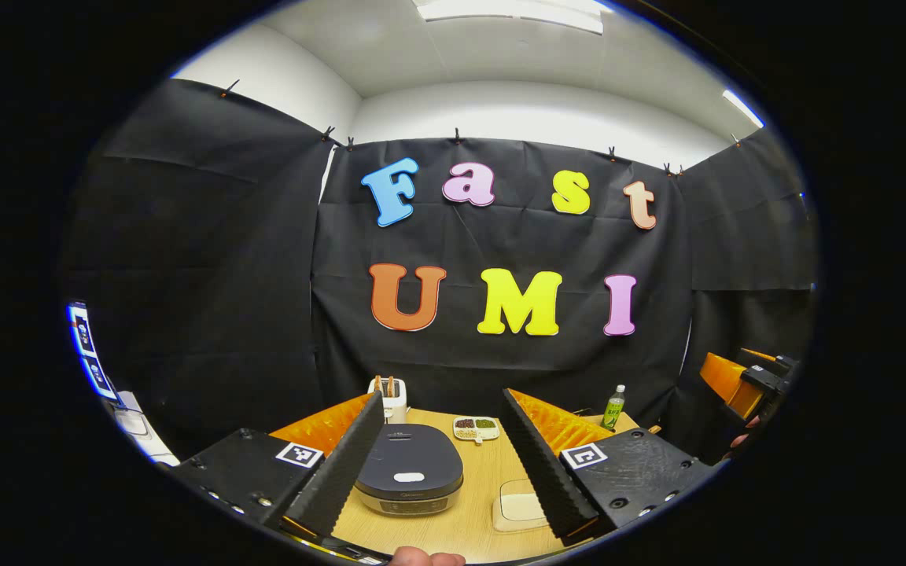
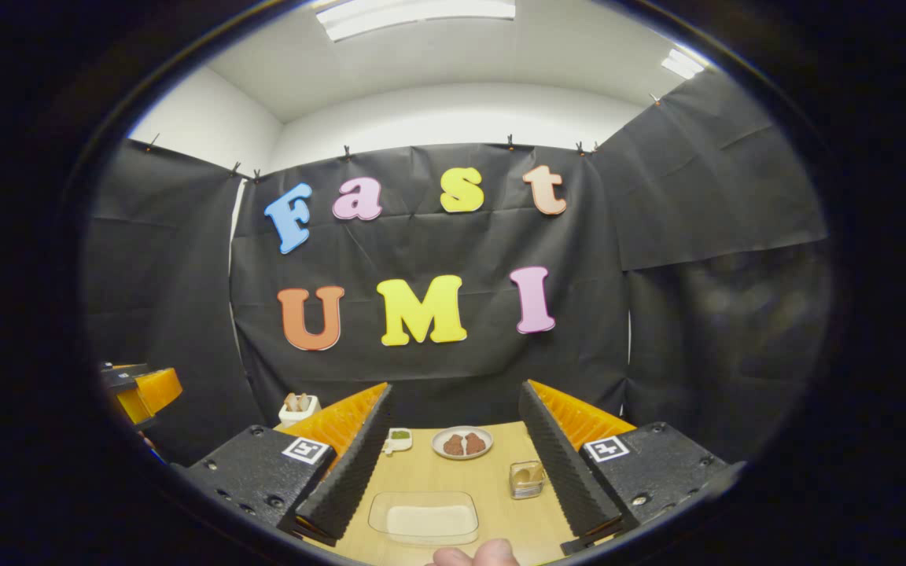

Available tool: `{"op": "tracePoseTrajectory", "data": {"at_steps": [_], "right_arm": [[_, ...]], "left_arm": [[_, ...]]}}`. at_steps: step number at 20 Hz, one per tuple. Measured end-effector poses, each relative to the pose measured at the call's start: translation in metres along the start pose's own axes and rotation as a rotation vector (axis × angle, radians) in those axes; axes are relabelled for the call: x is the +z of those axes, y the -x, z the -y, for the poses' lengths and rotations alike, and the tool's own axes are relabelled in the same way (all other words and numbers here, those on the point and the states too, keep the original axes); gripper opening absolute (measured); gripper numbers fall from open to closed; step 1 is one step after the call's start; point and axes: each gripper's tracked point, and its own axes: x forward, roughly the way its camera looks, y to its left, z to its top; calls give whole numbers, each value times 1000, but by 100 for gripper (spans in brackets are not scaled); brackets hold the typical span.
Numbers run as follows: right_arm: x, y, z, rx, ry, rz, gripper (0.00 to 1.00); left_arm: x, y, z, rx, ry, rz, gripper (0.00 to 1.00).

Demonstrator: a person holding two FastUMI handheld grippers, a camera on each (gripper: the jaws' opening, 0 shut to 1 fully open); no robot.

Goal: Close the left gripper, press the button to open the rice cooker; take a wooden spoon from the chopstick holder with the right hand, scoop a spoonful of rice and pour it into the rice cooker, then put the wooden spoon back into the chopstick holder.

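Observation:
In the left gripper view the dark rice cooker (image 1: pixel 410 475) sits lid down on the wooden table (image 1: pixel 480 472), its pale button (image 1: pixel 409 477) facing up. My left gripper (image 1: pixel 443 401) hangs open above it, with the cooker partly behind its left finger. The white chopstick holder (image 1: pixel 392 393) with wooden spoons stands behind the cooker. A clear tray of rice (image 1: pixel 520 503) lies to the cooker's right. In the right gripper view my right gripper (image 2: pixel 455 389) is open and holds nothing, above the rice tray (image 2: pixel 423 519). The chopstick holder (image 2: pixel 298 407) stands far left.
A divided dish of beans (image 1: pixel 476 427) and a green bottle (image 1: pixel 614 406) stand at the back. A plate with brown pieces (image 2: pixel 462 442), a small dish (image 2: pixel 398 438) and a small stack of cups (image 2: pixel 526 479) lie ahead of the right gripper. Black cloth walls the booth.

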Motion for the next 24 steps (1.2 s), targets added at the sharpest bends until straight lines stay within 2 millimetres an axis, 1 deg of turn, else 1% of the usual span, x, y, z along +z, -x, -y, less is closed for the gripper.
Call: {"op": "tracePoseTrajectory", "data": {"at_steps": [6,10,14,20,21,24], "right_arm": [[-1,-1,6,-9,-1,-5,100],[-2,-2,9,-13,-4,-11,100],[-4,-6,13,-15,-1,-16,100],[-11,-21,20,-6,5,-35,100],[-13,-25,22,-4,6,-37,100],[-19,-42,28,3,8,-48,100]], "left_arm": [[-1,0,8,-5,-1,-3,95],[-4,-4,6,8,6,-14,95],[-8,-6,7,18,8,-30,95],[-25,-17,11,35,16,-89,95],[-27,-19,11,36,18,-100,95],[-38,-33,12,40,12,-143,95]]}}
